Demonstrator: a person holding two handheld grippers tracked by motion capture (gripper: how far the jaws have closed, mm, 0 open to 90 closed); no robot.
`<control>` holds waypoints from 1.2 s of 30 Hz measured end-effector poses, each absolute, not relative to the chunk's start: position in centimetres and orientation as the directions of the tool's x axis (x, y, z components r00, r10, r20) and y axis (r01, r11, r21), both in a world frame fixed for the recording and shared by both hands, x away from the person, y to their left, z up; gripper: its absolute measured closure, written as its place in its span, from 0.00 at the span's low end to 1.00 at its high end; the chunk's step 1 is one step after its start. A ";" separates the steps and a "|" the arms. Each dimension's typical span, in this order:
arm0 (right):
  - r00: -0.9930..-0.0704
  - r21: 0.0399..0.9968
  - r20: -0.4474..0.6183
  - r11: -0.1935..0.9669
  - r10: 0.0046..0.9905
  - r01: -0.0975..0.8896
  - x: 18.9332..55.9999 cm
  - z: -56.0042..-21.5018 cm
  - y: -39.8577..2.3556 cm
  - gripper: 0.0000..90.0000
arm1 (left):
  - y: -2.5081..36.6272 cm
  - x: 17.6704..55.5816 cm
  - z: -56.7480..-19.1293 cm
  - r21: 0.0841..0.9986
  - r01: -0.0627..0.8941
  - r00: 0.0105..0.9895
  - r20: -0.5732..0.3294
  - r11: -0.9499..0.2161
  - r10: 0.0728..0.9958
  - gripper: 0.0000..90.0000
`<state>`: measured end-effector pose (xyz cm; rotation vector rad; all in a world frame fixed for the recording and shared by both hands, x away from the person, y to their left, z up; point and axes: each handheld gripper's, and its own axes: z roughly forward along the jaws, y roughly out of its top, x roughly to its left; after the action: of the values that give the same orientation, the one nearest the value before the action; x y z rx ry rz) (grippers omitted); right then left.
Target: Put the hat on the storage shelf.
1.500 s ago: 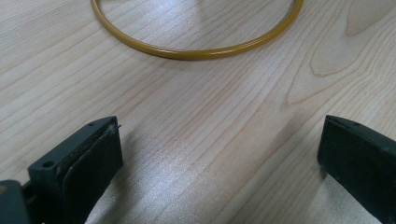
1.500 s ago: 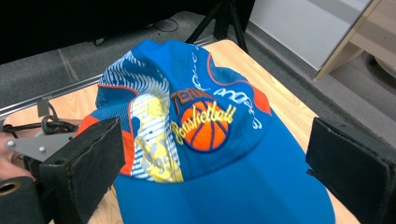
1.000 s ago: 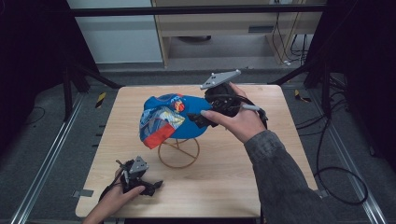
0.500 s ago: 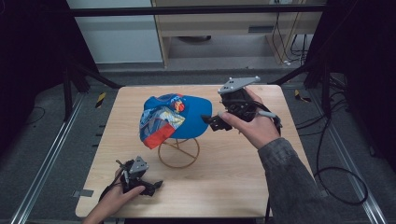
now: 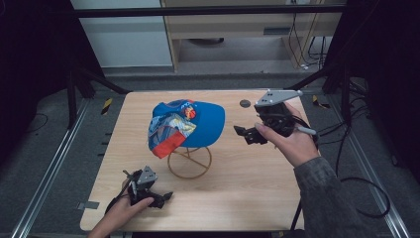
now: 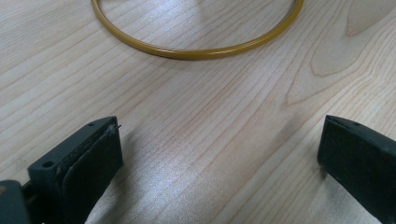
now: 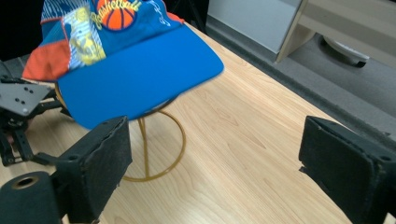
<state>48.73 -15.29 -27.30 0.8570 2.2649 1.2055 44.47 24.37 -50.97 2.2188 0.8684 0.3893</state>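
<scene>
A person's right hand (image 5: pixel 292 141) holds the right hand-held gripper (image 5: pixel 246 134) raised at the right of the high view, its grey three-cornered plate on top and its jaws pointing left; the jaws stand wide with nothing between them, having just been closing slightly. The sleeved right forearm (image 5: pixel 324 198) enters from the bottom right. At the lower left, the left hand (image 5: pixel 121 213) rests low, gripping the left hand-held gripper (image 5: pixel 166 197), whose jaws also stand wide apart and hold nothing.
</scene>
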 end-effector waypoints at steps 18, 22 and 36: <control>-0.639 0.836 -0.100 0.413 0.763 0.362 47.0 -31.6 -21.3 0.11 | 24.4 44.4 -51.0 0.710 0.474 0.728 0.018 -0.522 0.685 0.00; -0.629 0.831 -0.101 0.412 0.771 0.372 47.0 -32.7 -21.8 0.11 | 24.4 44.4 -51.0 0.710 0.473 0.728 0.019 -0.522 0.685 0.00; -0.618 0.815 -0.077 0.406 0.783 0.413 46.4 -36.8 -22.8 0.14 | 24.4 44.4 -51.0 0.710 0.473 0.728 0.019 -0.522 0.685 0.00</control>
<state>46.38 -22.78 -36.84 1.0200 2.2158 1.0971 44.43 24.36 -50.96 2.2218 0.8714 0.3874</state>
